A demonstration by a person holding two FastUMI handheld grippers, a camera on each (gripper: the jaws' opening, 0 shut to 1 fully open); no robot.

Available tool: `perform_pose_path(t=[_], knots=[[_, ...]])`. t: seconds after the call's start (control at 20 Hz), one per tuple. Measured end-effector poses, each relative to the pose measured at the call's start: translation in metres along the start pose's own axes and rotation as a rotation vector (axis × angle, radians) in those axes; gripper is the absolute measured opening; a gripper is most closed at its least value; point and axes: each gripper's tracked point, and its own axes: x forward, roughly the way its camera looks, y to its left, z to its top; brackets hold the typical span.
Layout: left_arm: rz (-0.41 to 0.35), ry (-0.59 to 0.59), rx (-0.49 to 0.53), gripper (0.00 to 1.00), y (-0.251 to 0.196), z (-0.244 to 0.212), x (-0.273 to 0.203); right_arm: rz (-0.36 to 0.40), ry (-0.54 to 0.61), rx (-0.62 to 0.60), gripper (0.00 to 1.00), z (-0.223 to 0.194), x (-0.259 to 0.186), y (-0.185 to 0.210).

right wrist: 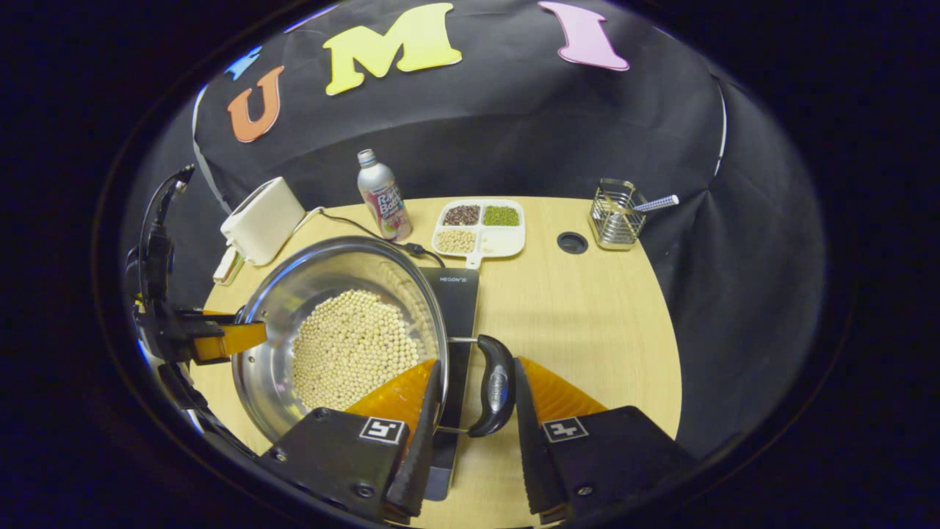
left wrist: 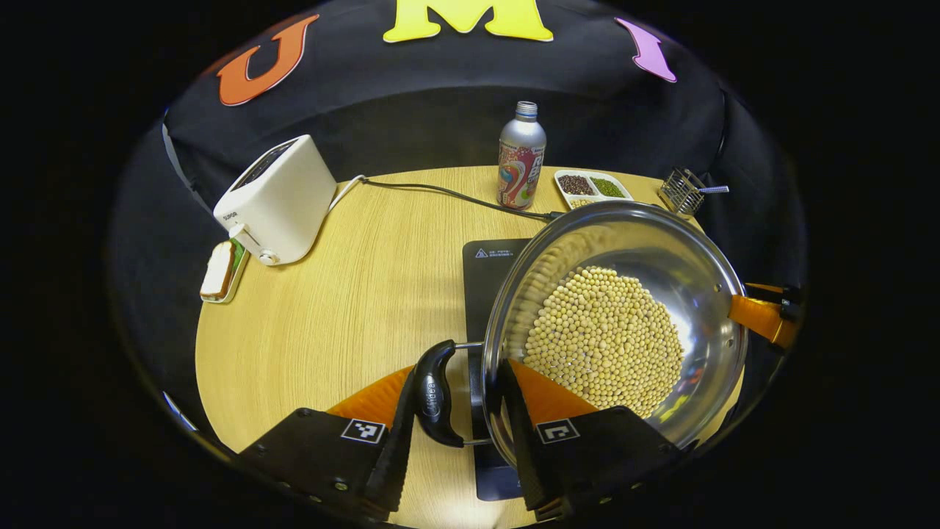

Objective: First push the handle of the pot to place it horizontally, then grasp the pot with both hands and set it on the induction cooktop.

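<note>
- Left gripper view: the left gripper has one finger either side of the pot's black side handle; the outer finger lies against the handle, the inner finger sits at the pot's rim, partly inside; whether both fingers actually press the handle, I cannot tell.
- Right gripper view: the right gripper straddles the opposite handle likewise; one finger at the rim, one just outside the handle; grip pressure again cannot be told.
- The pot, holding pale beans, sits over the black cooktop on the bench; it appears tilted towards the cameras; contact with the cooktop surface is hidden.
- Key relation: the two handles lie on opposite sides of the pot, each directly ahead of its own gripper, so the line between them runs gripper to gripper; the cooktop lies beneath and slightly left-of-centre of the pot.
- Judgement: setting-down stage; levelling and lowering evenly is needed; uneven lowering risks spilling beans.
- Toaster, bottle and divided tray stand well apart.
</note>
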Motion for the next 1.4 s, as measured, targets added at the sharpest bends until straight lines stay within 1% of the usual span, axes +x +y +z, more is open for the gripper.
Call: perform_pose_path(t=[0.1, 0.15, 0.3, 0.35, 0.4, 0.55, 0.7, 1.25, 1.4], knots=[[-0.002, 0.0, 0.014, 0.7, -0.001, 0.003, 0.004, 0.002, 0.01, 0.011, 0.52, -0.001, 0.004, -0.001], [-0.003, 0.001, 0.017, 0.6, -0.001, 0.003, 0.004, 0.002, 0.012, 0.015, 0.52, -0.001, 0.004, -0.002], [0.003, -0.007, 0.022, 0.6, -0.001, 0.006, 0.006, 0.005, 0.012, 0.016, 0.52, -0.001, 0.009, -0.004], [0.005, -0.01, 0.026, 0.7, -0.001, 0.007, 0.006, 0.009, 0.018, 0.021, 0.52, -0.003, 0.012, -0.005], [0.011, -0.015, 0.029, 0.6, -0.001, 0.008, 0.006, 0.018, 0.016, 0.026, 0.52, -0.003, 0.012, -0.006], [0.02, -0.026, 0.011, 0.6, -0.003, 0.006, 0.005, 0.026, 0.008, -0.017, 0.53, -0.001, 0.017, -0.009], [0.021, -0.042, 0.012, 0.6, -0.004, 0.006, 0.005, 0.046, -0.021, 0.023, 0.53, -0.001, 0.017, -0.006], [0.01, -0.057, 0.021, 0.6, -0.004, 0.008, 0.008, 0.037, -0.028, 0.039, 0.53, -0.005, 0.014, -0.01], [0.01, -0.063, 0.018, 0.6, -0.003, 0.009, 0.008, 0.036, -0.038, 0.025, 0.53, -0.005, 0.015, -0.011]])
